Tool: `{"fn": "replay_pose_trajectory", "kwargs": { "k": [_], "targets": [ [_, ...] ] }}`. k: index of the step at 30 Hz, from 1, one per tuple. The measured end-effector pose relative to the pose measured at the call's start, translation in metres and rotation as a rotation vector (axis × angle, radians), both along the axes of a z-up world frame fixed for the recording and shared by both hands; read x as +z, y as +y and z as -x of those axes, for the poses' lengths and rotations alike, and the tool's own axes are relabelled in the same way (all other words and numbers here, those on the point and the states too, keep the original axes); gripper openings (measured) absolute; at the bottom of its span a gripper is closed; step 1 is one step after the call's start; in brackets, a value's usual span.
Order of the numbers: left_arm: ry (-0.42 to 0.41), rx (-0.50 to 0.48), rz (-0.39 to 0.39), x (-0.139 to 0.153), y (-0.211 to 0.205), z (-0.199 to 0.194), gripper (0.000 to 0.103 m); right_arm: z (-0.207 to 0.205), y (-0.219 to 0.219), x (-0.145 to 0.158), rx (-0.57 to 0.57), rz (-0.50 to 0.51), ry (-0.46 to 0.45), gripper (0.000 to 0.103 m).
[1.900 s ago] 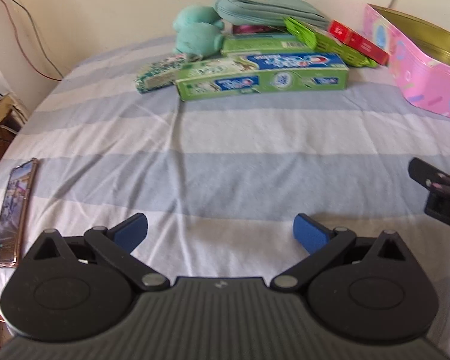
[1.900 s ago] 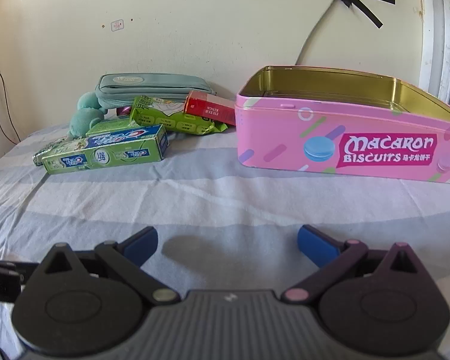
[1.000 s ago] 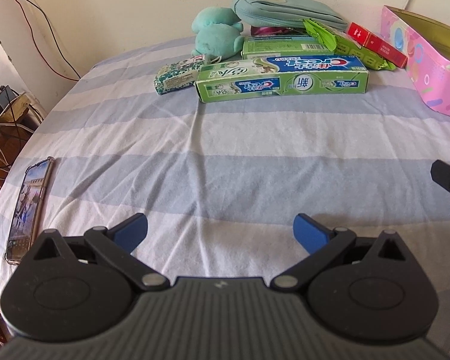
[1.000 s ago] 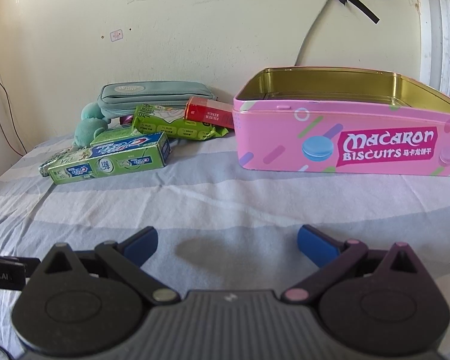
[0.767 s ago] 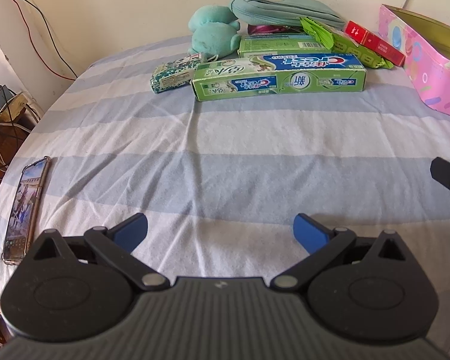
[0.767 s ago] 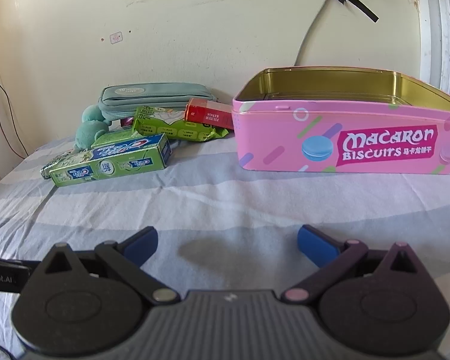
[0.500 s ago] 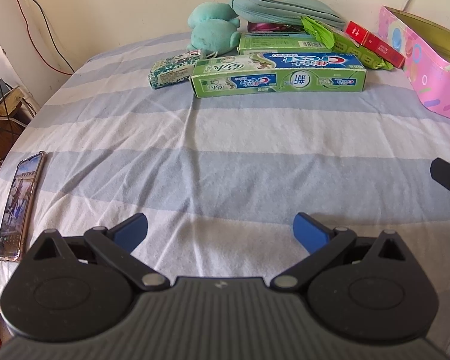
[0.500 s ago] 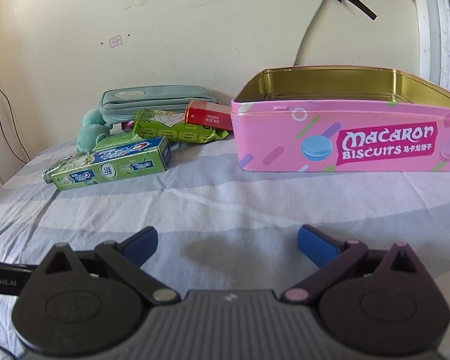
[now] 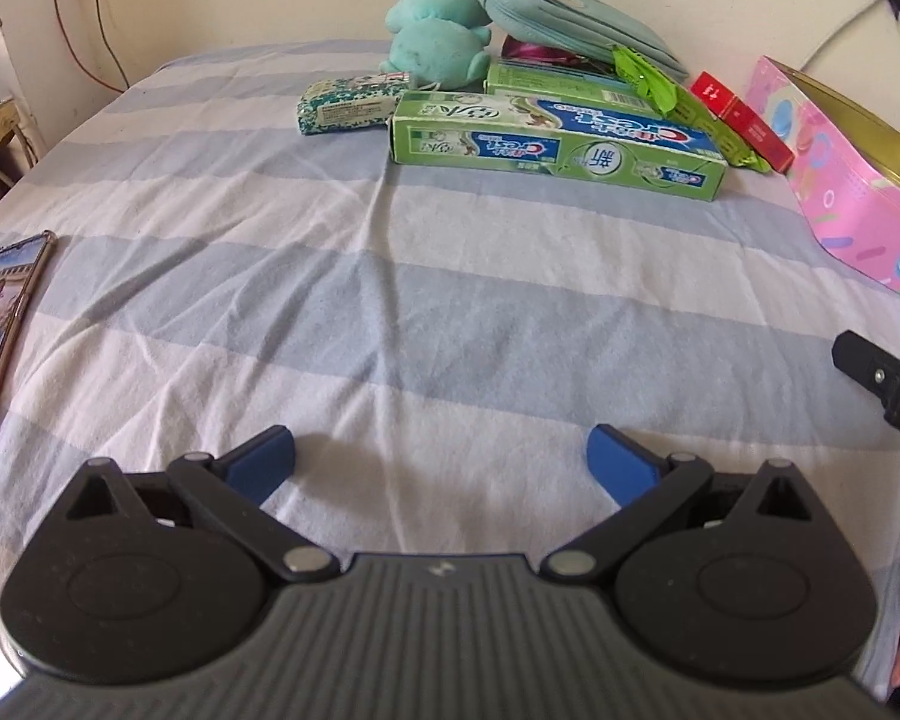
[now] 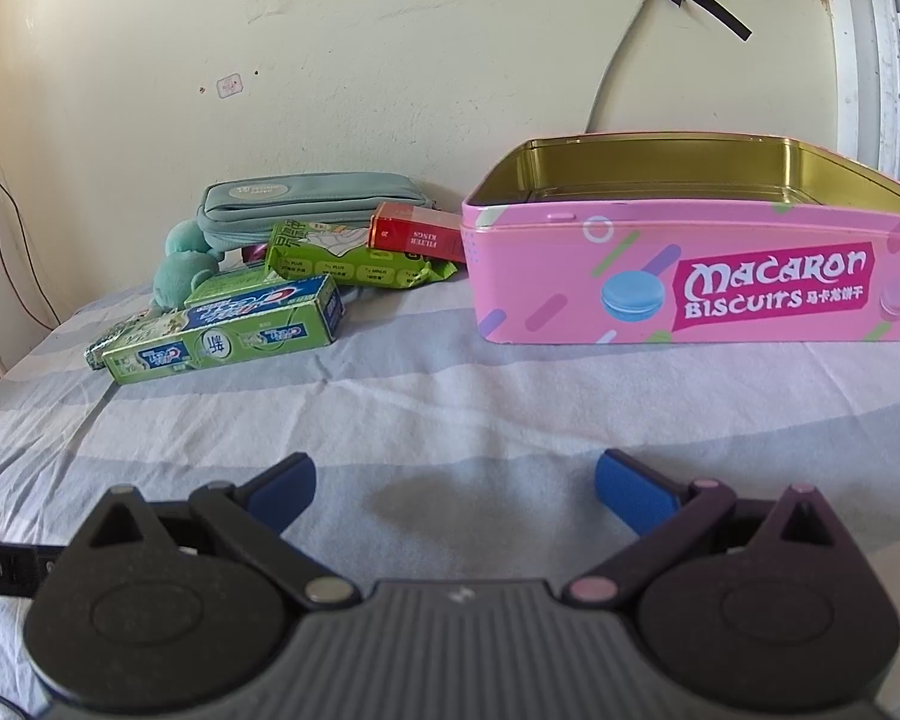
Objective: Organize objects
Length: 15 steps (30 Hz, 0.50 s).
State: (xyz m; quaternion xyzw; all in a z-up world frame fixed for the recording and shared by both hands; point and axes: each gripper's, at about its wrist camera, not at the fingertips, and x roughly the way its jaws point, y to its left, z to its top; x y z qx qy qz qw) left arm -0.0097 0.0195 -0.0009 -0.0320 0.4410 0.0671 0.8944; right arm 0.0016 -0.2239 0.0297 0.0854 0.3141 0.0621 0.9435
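Blue-padded left tool (image 9: 441, 462) and right tool (image 10: 455, 483) both spread wide, holding nothing, above striped blue-white bedsheet (image 9: 390, 312). Green toothpaste box (image 9: 555, 147) far centre; open pink macaron biscuit tin (image 10: 690, 276) far right.

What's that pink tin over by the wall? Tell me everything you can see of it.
The pink tin is a wide, shallow metal box with rounded corners, open at the top with no lid in view. Its inside is shiny gold and looks empty as far as the rim allows. The front reads "Macaron Biscuits" beside a blue macaron and pastel streaks. It sits flat on the striped cloth near the wall, and a red carton lies close against its left end.
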Motion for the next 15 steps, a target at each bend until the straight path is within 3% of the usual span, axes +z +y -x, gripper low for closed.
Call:
{"fn": "replay_pose_trajectory", "kwargs": {
  "k": [6, 12, 15],
  "targets": [
    [-0.058, -0.022, 0.033, 0.001, 0.017, -0.003, 0.103, 0.001, -0.004, 0.0, -0.007, -0.033, -0.013, 0.103],
    [-0.2, -0.013, 0.007, 0.009, 0.035, -0.007, 0.103, -0.007, 0.006, 0.002, 0.029, 0.015, -0.003, 0.103],
    [-0.247, -0.036, 0.0, 0.01, 0.041, -0.013, 0.103, -0.014, 0.011, 0.004, 0.056, 0.022, -0.003, 0.097]
  ]
}}
